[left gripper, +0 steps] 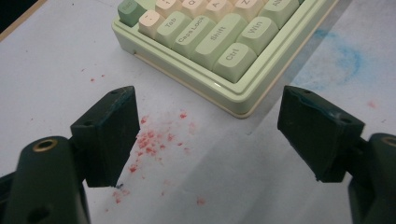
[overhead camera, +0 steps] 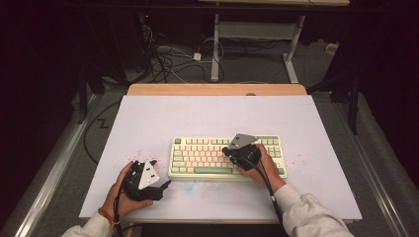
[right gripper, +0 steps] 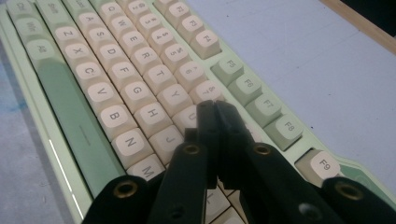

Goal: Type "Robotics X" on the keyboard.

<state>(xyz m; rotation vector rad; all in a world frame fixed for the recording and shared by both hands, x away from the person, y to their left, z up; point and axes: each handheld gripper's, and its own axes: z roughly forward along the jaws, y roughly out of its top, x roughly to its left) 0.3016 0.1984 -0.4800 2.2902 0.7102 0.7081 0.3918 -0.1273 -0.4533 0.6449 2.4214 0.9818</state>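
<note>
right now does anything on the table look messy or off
Yes: red crumbs or specks lie scattered on the white table cover by the keyboard near its left corner, and a faint blue smudge stains the cover along its front edge. The keyboard itself sits square and looks undamaged.
</note>
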